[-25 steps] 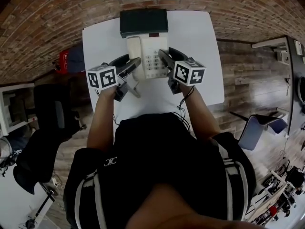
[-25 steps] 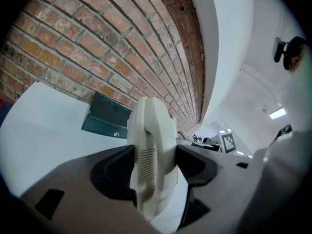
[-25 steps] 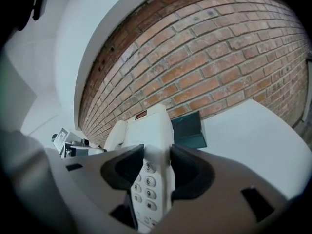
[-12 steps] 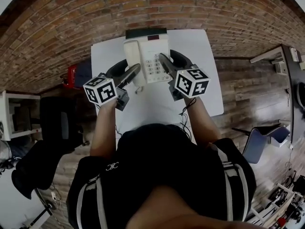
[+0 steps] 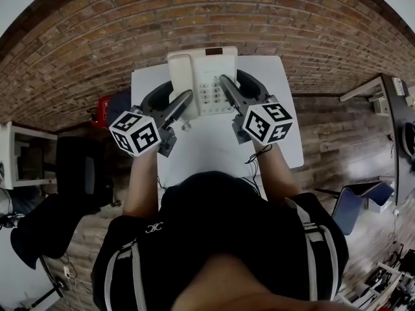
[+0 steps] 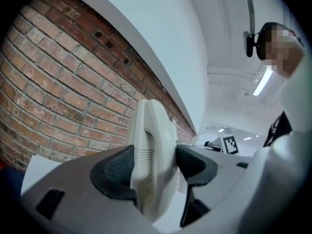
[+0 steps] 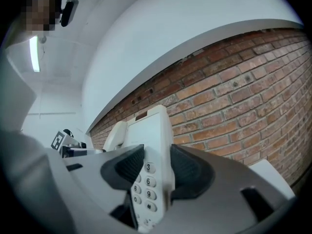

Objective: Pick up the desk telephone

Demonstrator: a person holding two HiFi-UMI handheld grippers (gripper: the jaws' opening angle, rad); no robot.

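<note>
The cream desk telephone (image 5: 204, 76) hangs in the air above the white table (image 5: 272, 109), held from both sides. My left gripper (image 5: 183, 102) is shut on its left side, where the handset (image 6: 152, 145) lies, with the dark pads (image 6: 117, 167) pressing on either face. My right gripper (image 5: 227, 86) is shut on the right edge beside the keypad (image 7: 146, 189); its pads (image 7: 187, 172) clamp the telephone's body (image 7: 151, 140). In both gripper views the telephone stands level in front of the brick wall.
A brick floor surrounds the small white table. A red object (image 5: 104, 105) lies on the floor left of it. A dark chair (image 5: 74, 173) stands at the left and a grey-blue chair (image 5: 360, 199) at the right. The person's arms and dark shirt fill the lower middle.
Both grippers have risen together with the telephone, which now looks larger and nearer the camera. The dark box behind the telephone is now hidden by it.
</note>
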